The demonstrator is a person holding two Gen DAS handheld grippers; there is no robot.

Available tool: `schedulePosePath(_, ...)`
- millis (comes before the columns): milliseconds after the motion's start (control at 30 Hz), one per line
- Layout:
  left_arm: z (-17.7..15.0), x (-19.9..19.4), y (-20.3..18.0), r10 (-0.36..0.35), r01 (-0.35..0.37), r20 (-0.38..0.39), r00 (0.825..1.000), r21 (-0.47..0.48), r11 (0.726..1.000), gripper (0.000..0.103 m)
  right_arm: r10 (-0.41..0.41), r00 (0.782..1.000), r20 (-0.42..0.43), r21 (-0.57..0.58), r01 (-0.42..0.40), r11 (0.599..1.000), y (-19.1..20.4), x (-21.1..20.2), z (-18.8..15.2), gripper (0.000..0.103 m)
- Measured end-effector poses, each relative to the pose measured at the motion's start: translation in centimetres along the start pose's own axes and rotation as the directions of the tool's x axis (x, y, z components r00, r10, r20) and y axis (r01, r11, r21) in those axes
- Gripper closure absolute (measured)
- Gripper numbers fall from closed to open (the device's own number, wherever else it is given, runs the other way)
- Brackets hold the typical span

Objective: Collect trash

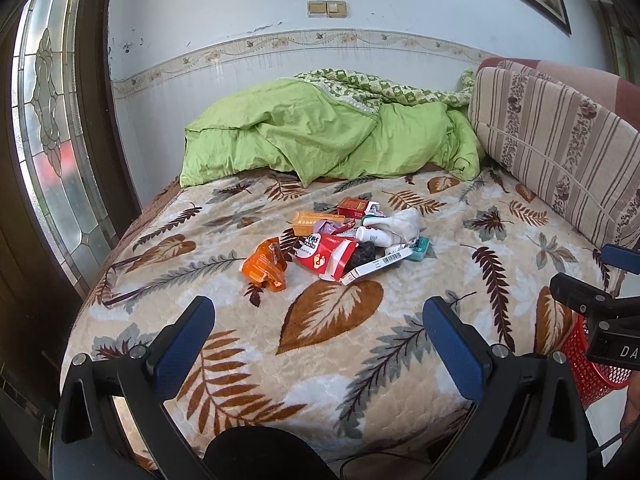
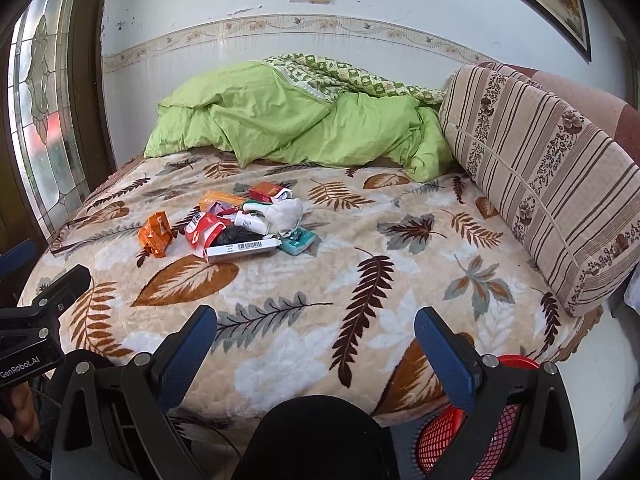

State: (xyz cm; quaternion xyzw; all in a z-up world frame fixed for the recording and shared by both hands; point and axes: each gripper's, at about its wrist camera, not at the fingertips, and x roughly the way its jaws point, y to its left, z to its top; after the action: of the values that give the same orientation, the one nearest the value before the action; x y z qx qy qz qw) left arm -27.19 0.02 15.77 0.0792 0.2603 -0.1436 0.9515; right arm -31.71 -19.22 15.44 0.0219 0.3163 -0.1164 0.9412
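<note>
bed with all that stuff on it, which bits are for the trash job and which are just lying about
For the job:
- orange wrapper
- red packet
- long white barcode box
- white bottle
- teal packet
- small red box
- red mesh basket, by the bed's near edge
- left gripper and right gripper, both open

Just lying about:
- green quilt
- striped cushion
- leaf-print blanket

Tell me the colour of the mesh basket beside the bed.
Red basket, clearest in the right wrist view.
</note>
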Motion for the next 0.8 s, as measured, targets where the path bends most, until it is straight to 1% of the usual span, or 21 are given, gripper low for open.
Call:
schedulePosePath(133,-0.2,0.5,0.0,-0.009,0.009,-0.02,1.0,-0.002,1.0,0.0,0.0,1.0,-0.012,-0.004,0.0,1.0,0.1,0.4,0.0,0.003)
schedulePosePath(600,-0.4,1.0,-0.2,-0.027,0.027,-0.047,0.999,-0.003,1.0,0.0,0.017,0.999,-0.033,-0.004,-0.017,1.0,0.3,1.1,-0.2,0.003)
schedulePosePath(800,-0.6,2.2,-0.3,-0.048,0.049,-0.078,0.996,0.003,0.999,0.0,0.044,0.998,-0.053,0.012,-0.043,0.999,-0.1,2.0,-0.2,0.006)
